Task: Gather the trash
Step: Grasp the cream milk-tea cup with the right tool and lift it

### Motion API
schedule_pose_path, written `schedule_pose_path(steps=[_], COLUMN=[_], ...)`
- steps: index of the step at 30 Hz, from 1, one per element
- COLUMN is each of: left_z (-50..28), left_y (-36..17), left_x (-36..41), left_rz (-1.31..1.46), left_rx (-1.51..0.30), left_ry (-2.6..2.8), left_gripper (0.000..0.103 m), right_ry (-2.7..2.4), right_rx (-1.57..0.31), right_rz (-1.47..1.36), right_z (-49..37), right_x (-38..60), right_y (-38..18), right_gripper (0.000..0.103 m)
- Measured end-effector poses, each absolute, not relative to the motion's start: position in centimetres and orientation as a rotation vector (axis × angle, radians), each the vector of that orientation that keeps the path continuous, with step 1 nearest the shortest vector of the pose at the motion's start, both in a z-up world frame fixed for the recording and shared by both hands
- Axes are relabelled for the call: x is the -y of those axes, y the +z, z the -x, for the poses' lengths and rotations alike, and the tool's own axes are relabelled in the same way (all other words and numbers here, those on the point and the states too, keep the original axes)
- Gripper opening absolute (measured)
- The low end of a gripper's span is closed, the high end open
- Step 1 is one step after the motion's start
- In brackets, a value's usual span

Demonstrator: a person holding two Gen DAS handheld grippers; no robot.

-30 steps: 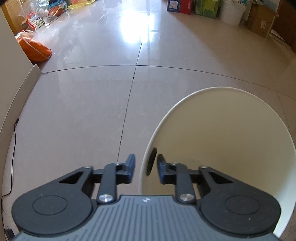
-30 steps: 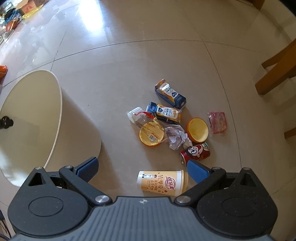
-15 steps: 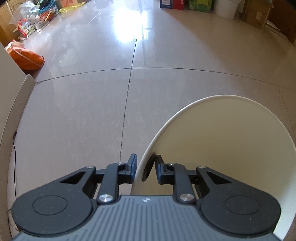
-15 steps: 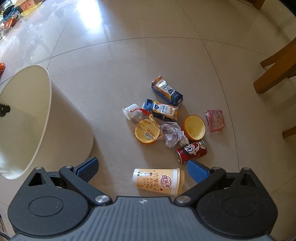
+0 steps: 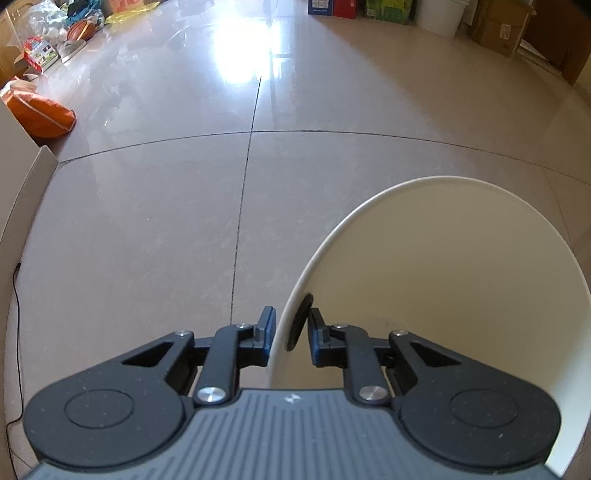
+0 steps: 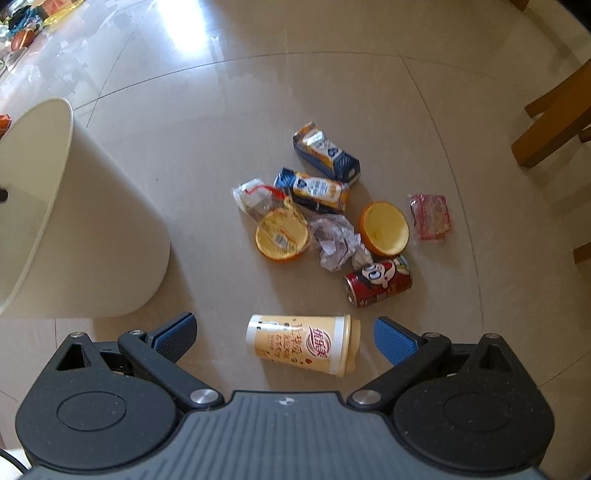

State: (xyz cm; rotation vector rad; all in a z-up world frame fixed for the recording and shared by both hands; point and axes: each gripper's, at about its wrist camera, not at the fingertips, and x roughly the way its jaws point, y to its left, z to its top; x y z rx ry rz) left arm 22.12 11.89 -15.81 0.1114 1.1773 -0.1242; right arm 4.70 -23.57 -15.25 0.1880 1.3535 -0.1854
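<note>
A: So, starting at nine o'clock in the right wrist view, what sits there?

B: The cream bin (image 6: 92, 236), tilted so its mouth faces the left edge. The left tongs (image 5: 290, 334) are clamped on its rim, one finger (image 5: 266, 332) outside the wall and the other inside, pressing a dark round patch (image 5: 297, 326) on the inner wall.

A: And around the bin in the left wrist view?

B: Glossy tiled floor (image 5: 147, 229), an orange bag (image 5: 40, 114) at ten o'clock, boxes and a white bucket (image 5: 439, 16) towards one o'clock.

A: Moving right, the trash?

B: All on the floor, apart from the bin. Near the centre lies a clear plastic wrapper (image 6: 258, 197) over an orange lid (image 6: 282, 236), then two juice cartons (image 6: 319, 188) on their sides, one beyond the other towards twelve. Next comes a crumpled paper (image 6: 338, 240), a second orange lid (image 6: 384, 229), a red can (image 6: 378, 282) on its side, and at three o'clock a red packet (image 6: 430, 216).

A: The nearest piece?

B: A yellow paper cup (image 6: 303, 343) lying on its side at six o'clock, mouth towards the right.

A: The right tongs?

B: The right tongs (image 6: 284, 338) stand wide open, blue pads either side of the cup without touching it.

A: Far right?

B: Wooden chair legs (image 6: 554, 118) at two o'clock.
</note>
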Motion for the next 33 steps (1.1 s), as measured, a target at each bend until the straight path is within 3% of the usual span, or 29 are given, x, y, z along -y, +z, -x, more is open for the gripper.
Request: schedule_pose_path(steps=[9,13,21,33], left_z=[-21.8,-21.8,-22.3,-22.5], left_y=[-15.6,-15.4,-16.0,-15.8], left_x=[-12.5,-12.6,-13.2,-12.7], left_rz=[-0.055,-0.04,-0.051,-0.064], left_rx=[-1.186,-1.186,-1.178,-1.178], left_ry=[-0.132,-0.133,-0.139,-0.147], left_gripper=[0.016,0.015,0.015,0.015], right_ry=[-0.104,0.073,0.454,0.732], right_rx=[-1.301,-1.271,-1.398,-1.409], right_rz=[-0.132,0.066,0.484,0.849], right_z=[-1.0,-1.5,-4.0,-2.2], right_x=[23.0,21.7,18.7,17.5], right_y=[-19.6,-20.8,-26.9,-33.9], right_gripper=[0.103,0.103,0.102,0.088])
